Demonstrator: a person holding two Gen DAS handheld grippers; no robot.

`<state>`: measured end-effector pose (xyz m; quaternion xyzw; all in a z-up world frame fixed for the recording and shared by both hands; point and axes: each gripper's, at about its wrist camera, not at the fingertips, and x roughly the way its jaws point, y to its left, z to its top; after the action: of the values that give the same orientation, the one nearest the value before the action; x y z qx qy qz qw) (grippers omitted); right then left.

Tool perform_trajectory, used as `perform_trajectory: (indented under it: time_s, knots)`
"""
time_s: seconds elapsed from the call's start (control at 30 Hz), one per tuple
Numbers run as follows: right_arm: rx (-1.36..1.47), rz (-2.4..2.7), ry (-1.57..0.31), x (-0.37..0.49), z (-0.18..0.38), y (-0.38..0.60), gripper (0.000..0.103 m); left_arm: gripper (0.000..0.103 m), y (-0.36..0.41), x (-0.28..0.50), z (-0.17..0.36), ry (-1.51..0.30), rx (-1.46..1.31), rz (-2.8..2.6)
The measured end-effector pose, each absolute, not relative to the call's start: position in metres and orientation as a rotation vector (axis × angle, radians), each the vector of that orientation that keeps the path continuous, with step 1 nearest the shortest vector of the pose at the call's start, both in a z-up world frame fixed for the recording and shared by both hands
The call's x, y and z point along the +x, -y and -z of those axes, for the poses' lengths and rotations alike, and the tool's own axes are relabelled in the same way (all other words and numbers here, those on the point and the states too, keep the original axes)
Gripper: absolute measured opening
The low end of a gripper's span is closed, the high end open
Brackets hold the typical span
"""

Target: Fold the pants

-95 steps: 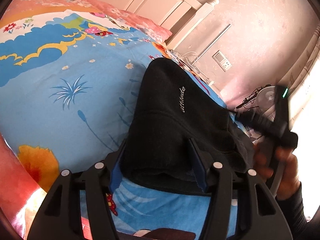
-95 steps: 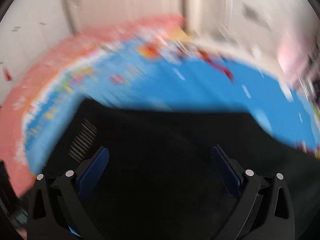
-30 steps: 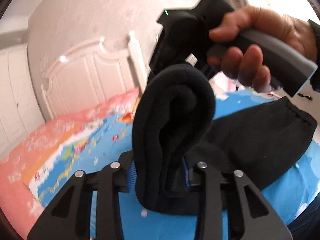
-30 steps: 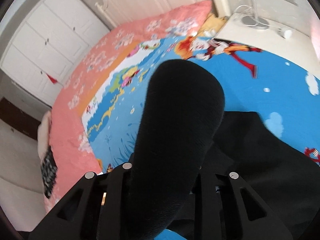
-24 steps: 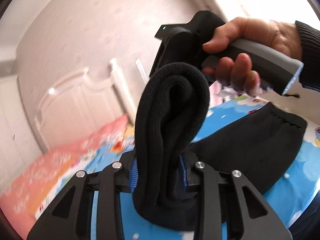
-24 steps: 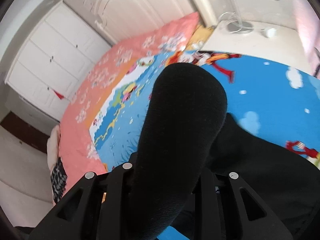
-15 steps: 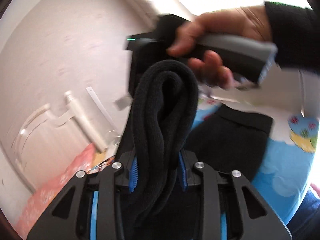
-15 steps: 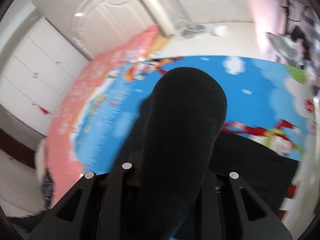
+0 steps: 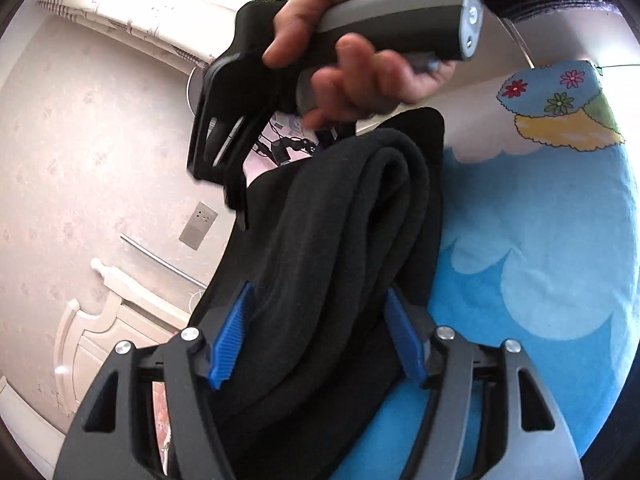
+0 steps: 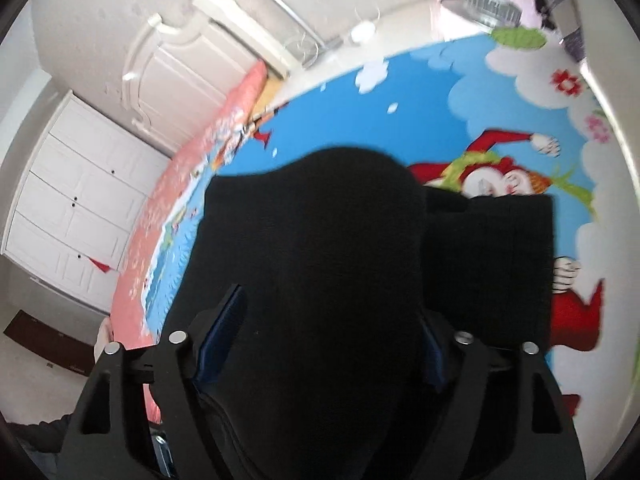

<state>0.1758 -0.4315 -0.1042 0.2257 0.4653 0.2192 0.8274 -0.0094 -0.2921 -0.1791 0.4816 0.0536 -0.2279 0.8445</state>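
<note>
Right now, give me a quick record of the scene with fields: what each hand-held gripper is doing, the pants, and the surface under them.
left hand-held gripper: blue pads either side of a thick fold of black cloth
right hand-held gripper: cloth bunched between its fingers
pants: black, doubled over, one end raised
lower layer: flat on the bed
bed cover: blue cartoon print
right hand: gripping the handle

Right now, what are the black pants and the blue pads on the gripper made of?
The black pants look like thick, soft fleece or knit: matte, fuzzy, folding in plump rolls. The blue pads on the left gripper look like ribbed rubber or plastic; which one is unclear.
</note>
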Motion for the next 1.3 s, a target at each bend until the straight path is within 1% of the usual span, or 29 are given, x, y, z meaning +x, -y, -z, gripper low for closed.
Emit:
perform_trajectory:
  time_s: [0.03, 0.07, 0.1, 0.17, 0.2, 0.23, 0.27, 0.3, 0.33, 0.4, 0.5, 0.6, 1.07, 1.17, 1.3]
  knots:
    - [0.471, -0.465, -0.992, 0.175, 0.105, 0.432, 0.076, 0.061, 0.295, -0.005, 0.182, -0.124, 1.018, 0.484]
    - [0.448, -0.459, -1.003, 0.175, 0.106, 0.429, 0.075, 0.050, 0.298, -0.001, 0.184, -0.144, 1.021, 0.489]
    - [0.425, -0.448, -1.009, 0.177, 0.106, 0.426, 0.071, 0.046, 0.299, 0.000, 0.184, -0.148, 1.022, 0.484]
    - [0.384, -0.430, -1.014, 0.178, 0.106, 0.421, 0.061, 0.037, 0.301, 0.004, 0.182, -0.140, 1.020, 0.483]
    - [0.386, -0.425, -1.013, 0.178, 0.106, 0.422, 0.051, 0.033, 0.300, 0.004, 0.180, -0.139, 1.018, 0.486]
    - [0.397, -0.420, -1.012, 0.179, 0.107, 0.425, 0.042, 0.031, 0.300, 0.005, 0.179, -0.136, 1.017, 0.487]
    - [0.419, -0.423, -1.012, 0.180, 0.106, 0.427, 0.038, 0.029, 0.300, 0.006, 0.179, -0.129, 1.021, 0.486]
    - [0.420, -0.424, -1.010, 0.180, 0.104, 0.429, 0.032, 0.028, 0.304, -0.001, 0.175, -0.120, 1.028, 0.483]
    - [0.413, -0.419, -1.008, 0.181, 0.100, 0.429, 0.028, 0.027, 0.304, -0.002, 0.174, -0.109, 1.036, 0.481]
    - [0.371, -0.397, -0.986, 0.178, 0.085, 0.427, 0.026, 0.027, 0.303, 0.002, 0.171, -0.074, 1.042, 0.475]
    - [0.313, -0.345, -0.948, 0.174, 0.060, 0.427, 0.026, 0.026, 0.312, 0.002, 0.159, -0.035, 1.030, 0.474]
    - [0.286, -0.311, -0.941, 0.177, 0.052, 0.433, 0.025, 0.026, 0.323, 0.007, 0.148, -0.013, 1.023, 0.488]
    - [0.285, -0.210, -0.945, 0.166, 0.078, 0.463, 0.025, 0.026, 0.353, 0.006, 0.171, 0.001, 1.105, 0.534]
    - [0.264, -0.173, -0.961, 0.165, 0.094, 0.464, 0.025, 0.026, 0.346, 0.020, 0.172, -0.013, 1.128, 0.554]
    - [0.269, -0.155, -0.929, 0.156, 0.102, 0.465, 0.025, 0.028, 0.339, 0.026, 0.166, -0.023, 1.110, 0.588]
